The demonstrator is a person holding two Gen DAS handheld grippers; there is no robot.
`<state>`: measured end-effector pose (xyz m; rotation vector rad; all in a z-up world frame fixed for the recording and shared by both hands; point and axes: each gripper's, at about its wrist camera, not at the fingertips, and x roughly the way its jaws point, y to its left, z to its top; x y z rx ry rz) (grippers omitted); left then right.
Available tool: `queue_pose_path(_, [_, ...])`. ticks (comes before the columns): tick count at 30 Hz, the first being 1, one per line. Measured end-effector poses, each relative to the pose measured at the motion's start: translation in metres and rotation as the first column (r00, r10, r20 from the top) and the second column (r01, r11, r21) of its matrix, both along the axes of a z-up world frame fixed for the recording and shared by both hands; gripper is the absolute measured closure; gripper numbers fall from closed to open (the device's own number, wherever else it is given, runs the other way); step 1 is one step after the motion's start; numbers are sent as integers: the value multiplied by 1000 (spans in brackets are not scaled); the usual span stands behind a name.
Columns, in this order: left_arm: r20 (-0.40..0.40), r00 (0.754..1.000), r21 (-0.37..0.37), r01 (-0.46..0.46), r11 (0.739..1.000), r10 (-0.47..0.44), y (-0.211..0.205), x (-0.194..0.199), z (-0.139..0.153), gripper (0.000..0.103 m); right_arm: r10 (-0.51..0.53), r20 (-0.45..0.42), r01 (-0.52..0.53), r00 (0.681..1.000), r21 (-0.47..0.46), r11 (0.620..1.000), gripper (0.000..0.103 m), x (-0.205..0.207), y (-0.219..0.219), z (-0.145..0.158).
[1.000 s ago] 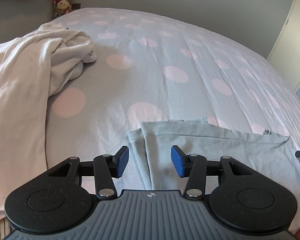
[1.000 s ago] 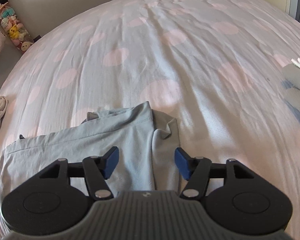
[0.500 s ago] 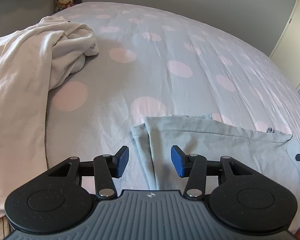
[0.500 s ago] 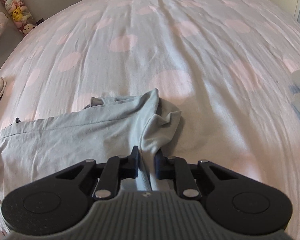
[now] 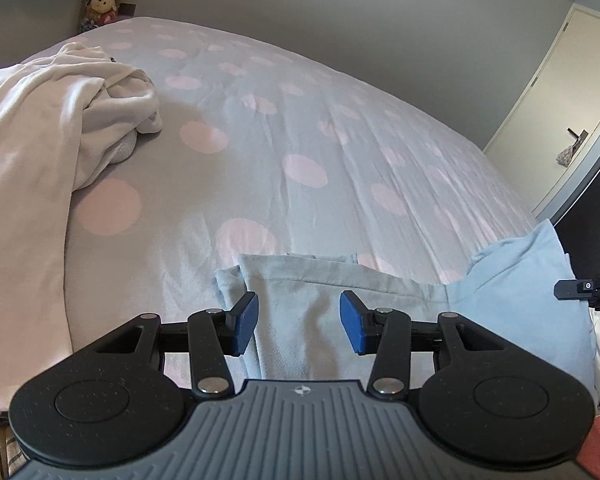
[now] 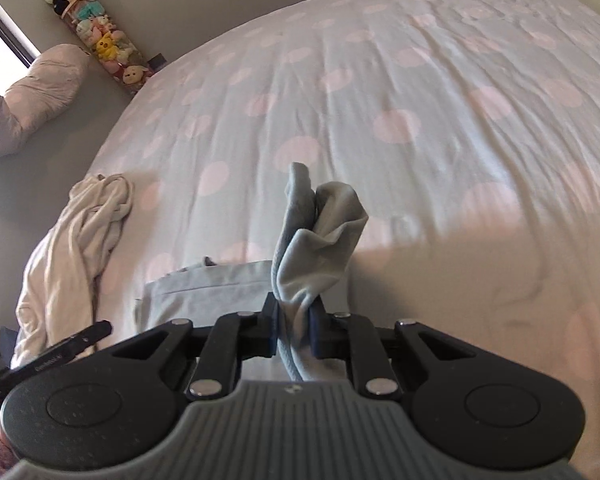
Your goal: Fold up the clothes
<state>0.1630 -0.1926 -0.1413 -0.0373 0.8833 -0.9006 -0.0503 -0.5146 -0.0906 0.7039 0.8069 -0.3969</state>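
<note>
Bed: soft cover [image 5: 300, 128], pale blue with pink dots, lightly creased.
Garment: light blue cloth [image 5: 300, 320], near edge of bed.
Right gripper [image 6: 294, 332]: clamped on bunched end, now lifted; earlier flat.
Left gripper [image 5: 298, 322]: jaws closing, straddling the cloth, not gripping.
Left view only: door [image 5: 560, 112].
Right view only: pillow [image 6: 32, 92].

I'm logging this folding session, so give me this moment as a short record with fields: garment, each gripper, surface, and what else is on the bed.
garment: light blue garment, partly flat on the bed, one end lifted
right gripper: shut on the light blue garment, bunched fabric standing up between its pads
left gripper: jaws closing, pads either side of the flat garment edge, not pressing it
surface: spotted bedspread, pale with pink dots
also on bed: crumpled white garment, apart from the blue one
</note>
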Motion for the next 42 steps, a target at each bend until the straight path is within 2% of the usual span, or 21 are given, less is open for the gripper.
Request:
queue_pose_path(3, [-9,1000,-24,-1,1000,0,5,1,2,65,36,6,-36,999,37,999,87,25,23,6])
queue_pose_path(8, [-16,1000,-30,6,1000,-7,8,2,1,66,91,35,-94,995,73,993,87,69,60,11])
queue_pose_path(13, [-44,999,-35,-14,999,12,12,7,-3,67,127,38,-130,991,103,986,87,116,90,1])
queue_pose_path(22, [-109,989,7,-99,995,99,22,25,-16,67,173,-58,-160,983,181,970,87,170,125,-66])
queue_pose_path(33, [-131,987,48,-89,995,94,16,33,-30,68,177,-105,-151,979,221,964,86,190,132,-113])
queue_pose_path(40, [-107,990,45,-89,995,93,21,27,-24,68,177,-53,-155,983,287,945,74,185,122,-109])
queue_pose_path(42, [-114,990,26,-83,996,86,24,24,-20,67,176,-24,-162,984,288,944,65,174,118,-100])
